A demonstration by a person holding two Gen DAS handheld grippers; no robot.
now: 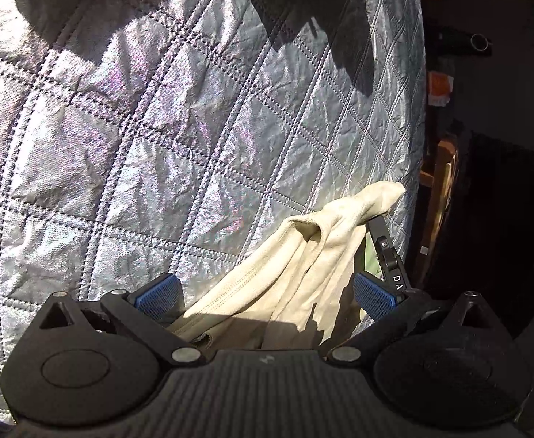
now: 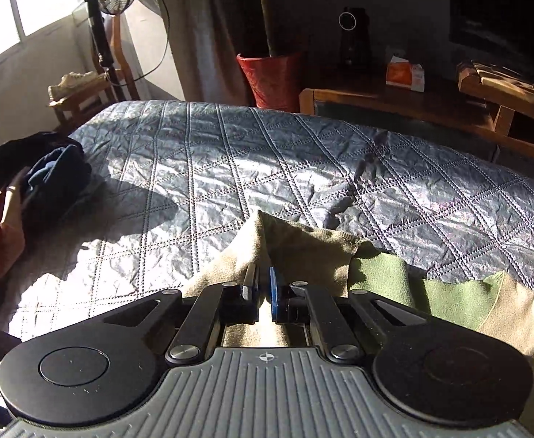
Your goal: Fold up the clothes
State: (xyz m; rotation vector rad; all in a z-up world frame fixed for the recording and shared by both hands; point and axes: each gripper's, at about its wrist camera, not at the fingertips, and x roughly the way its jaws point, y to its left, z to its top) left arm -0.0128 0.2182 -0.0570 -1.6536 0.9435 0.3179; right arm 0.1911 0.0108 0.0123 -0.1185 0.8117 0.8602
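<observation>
Pinching a raised fold of the cream garment (image 2: 296, 252), the right gripper (image 2: 263, 292) holds it above the quilted bed (image 2: 230, 168). Spread wide, the left gripper (image 1: 267, 297) straddles the same cloth without pressing; the thin pinch may slip, collapsing the fold.

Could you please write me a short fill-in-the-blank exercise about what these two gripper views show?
1. The right gripper is pinching a ____-coloured garment.
2. The left gripper's jaws are ____.
3. The bed wears a ____ bedspread.
4. The pot by the curtain is ____.

Missing: beige; open; quilted; red
</observation>
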